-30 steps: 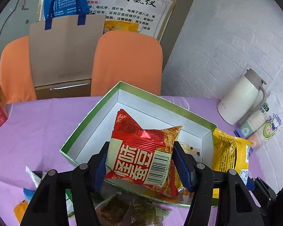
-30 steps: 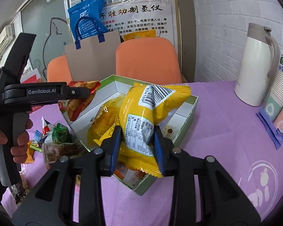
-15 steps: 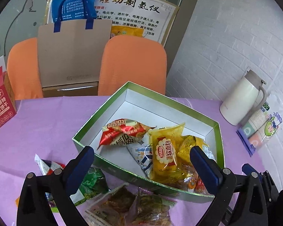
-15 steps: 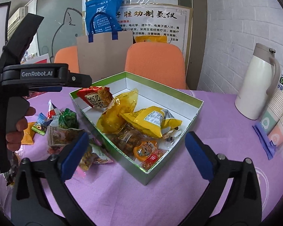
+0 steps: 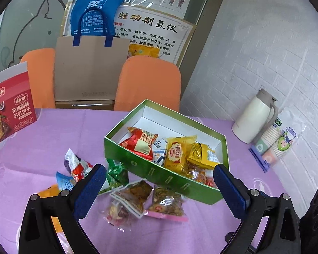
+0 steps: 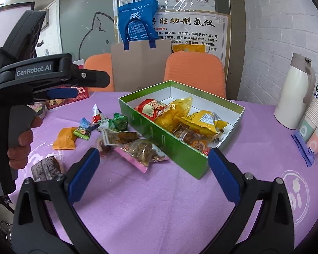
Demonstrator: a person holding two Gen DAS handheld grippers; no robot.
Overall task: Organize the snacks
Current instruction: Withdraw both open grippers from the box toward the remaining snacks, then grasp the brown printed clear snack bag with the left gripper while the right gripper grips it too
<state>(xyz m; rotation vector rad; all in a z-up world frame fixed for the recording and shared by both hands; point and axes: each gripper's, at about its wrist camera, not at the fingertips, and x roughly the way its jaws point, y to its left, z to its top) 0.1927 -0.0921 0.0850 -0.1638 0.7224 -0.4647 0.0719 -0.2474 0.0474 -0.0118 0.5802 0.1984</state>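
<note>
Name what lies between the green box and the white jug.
Only bare purple cloth between the box and the jug, seen in the right wrist view.

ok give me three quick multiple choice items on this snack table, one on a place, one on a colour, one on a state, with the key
1. Where does the red foil snack packet lie?
A. inside the green cardboard box
B. on the orange chair
C. beside the jug

2. What colour is the tablecloth?
A. white
B. lilac purple
C. green

3. How do the left claw and right claw stand?
A. both shut on packets
B. one open, one shut
C. both open and empty

Key: 1 A, the packet rests within the box walls. 2 B, the cloth under everything is purple. 3 C, the jaws, which have just been opening, stand wide with nothing pressed between the blue pads.
</note>
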